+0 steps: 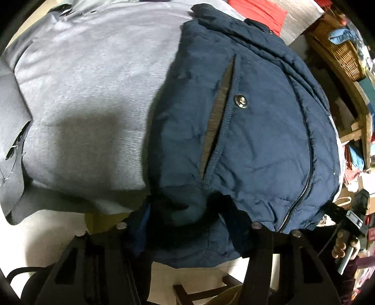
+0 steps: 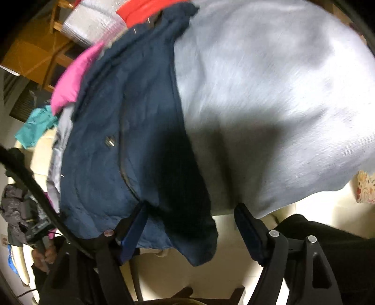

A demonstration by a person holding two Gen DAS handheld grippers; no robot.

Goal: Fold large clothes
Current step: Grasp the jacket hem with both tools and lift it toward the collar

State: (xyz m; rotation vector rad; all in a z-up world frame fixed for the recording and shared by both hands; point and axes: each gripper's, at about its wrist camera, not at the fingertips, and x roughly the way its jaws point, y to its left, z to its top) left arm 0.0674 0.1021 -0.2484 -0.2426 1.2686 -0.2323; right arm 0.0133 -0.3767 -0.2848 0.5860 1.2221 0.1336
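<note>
Navy-blue quilted puffer jacket (image 1: 246,131), padded nylon with a metal snap button (image 1: 240,102), a slanted pocket slit (image 1: 216,131) and a zip (image 1: 302,164) running down its front. It lies on a light grey woven cloth (image 1: 89,98) that covers the work surface, along one side of that cloth, with its lower hem hanging over the near edge. In the right wrist view the same jacket (image 2: 112,145) occupies the left half and the grey cloth (image 2: 281,93) the right half.

Left gripper (image 1: 187,225) — black two-finger tool. Its jaws stand part-way apart with the jacket's hem bunched between them; the fabric hides the pads, so whether they pinch it cannot be told. Right gripper (image 2: 189,225) — jaws spread wide, blue-padded fingers (image 2: 134,231) straddling the jacket's lower corner, one finger resting against the jacket, the other clear of it at the cloth's edge.

Surroundings: a pale tiled floor (image 2: 316,211) below the cloth's edge; a bright pink garment (image 2: 72,82), a teal garment (image 2: 35,127) and a red garment (image 2: 145,9) beyond the jacket; a wicker basket (image 1: 339,54) on a wooden shelf (image 1: 358,98). The person's hand (image 1: 342,246) grips the other tool's handle at the right edge of the left wrist view.
</note>
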